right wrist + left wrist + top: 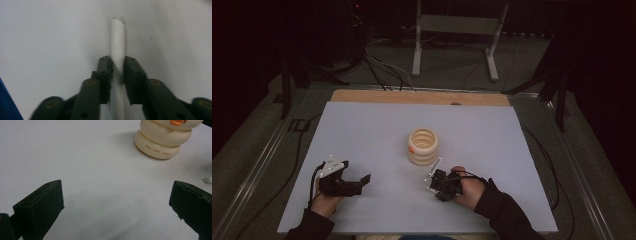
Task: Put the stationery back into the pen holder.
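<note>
White plastic straw (118,50) is clamped in my right gripper (117,67) near the table's (362,130) front edge, left gripper (115,202) gaping empty; carrying it to the cream ringed cup (423,146) remains.

Orange capitals "THE JUDY SWAN" legible on lowest bulge of cream ribbed cup (160,142), standing on white bench (87,165). No other readable text, label or number found.

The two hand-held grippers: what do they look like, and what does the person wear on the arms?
Both the left gripper and the right gripper are black, blocky two-jaw tools. Each carries a pale plate and trails a black cable. The jaw links show round brassy screw holes. The person wears dark long sleeves.
</note>
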A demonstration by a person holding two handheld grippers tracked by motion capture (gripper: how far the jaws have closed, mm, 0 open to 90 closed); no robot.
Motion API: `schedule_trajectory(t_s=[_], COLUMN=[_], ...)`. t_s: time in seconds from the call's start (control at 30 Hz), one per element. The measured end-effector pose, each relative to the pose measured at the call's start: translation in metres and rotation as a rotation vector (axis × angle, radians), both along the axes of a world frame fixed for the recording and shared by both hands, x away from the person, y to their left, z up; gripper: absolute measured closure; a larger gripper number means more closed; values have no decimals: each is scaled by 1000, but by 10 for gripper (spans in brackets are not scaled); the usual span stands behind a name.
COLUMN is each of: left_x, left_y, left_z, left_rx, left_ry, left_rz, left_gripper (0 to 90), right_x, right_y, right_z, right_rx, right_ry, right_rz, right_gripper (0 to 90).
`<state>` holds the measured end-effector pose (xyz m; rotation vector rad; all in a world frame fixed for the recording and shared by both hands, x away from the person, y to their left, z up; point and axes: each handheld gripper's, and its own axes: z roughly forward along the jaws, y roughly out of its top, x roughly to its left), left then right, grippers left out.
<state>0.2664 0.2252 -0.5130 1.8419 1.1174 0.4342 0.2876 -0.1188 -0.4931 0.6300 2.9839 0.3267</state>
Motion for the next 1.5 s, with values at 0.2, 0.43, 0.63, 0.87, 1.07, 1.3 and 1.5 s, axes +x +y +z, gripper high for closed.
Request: schedule_trajectory(t_s=[0.2, 0.43, 0.63, 0.87, 1.07, 1.3, 1.5], left_x=[0, 1, 1, 1, 1, 1, 1], left_y=[0, -1, 0, -2, -1, -1, -1], left_z=[0, -1, -1, -1, -1, -2, -1], left_rx=[2, 7, 3, 5, 3, 1, -2], left_ry=[0, 8, 7, 10, 10, 10, 8], left_rz=[-1, -9, -4, -12, -9, -13, -13], left_gripper=[1, 1, 1, 1, 1, 1, 1], right_x=[2, 5, 7, 7, 8, 10, 12], right_y=[0, -9, -14, -18, -23, -29, -32], right_z=[1, 9, 18, 27, 36, 43, 48], right_rx=[7, 60, 98, 157, 216, 297, 344], right_ry=[13, 0, -19, -25, -39, -63, -78], right_rz=[-7, -39, -44, -48, -44, -54, -63], right_gripper=[788, 789, 789, 789, 789, 789, 789])
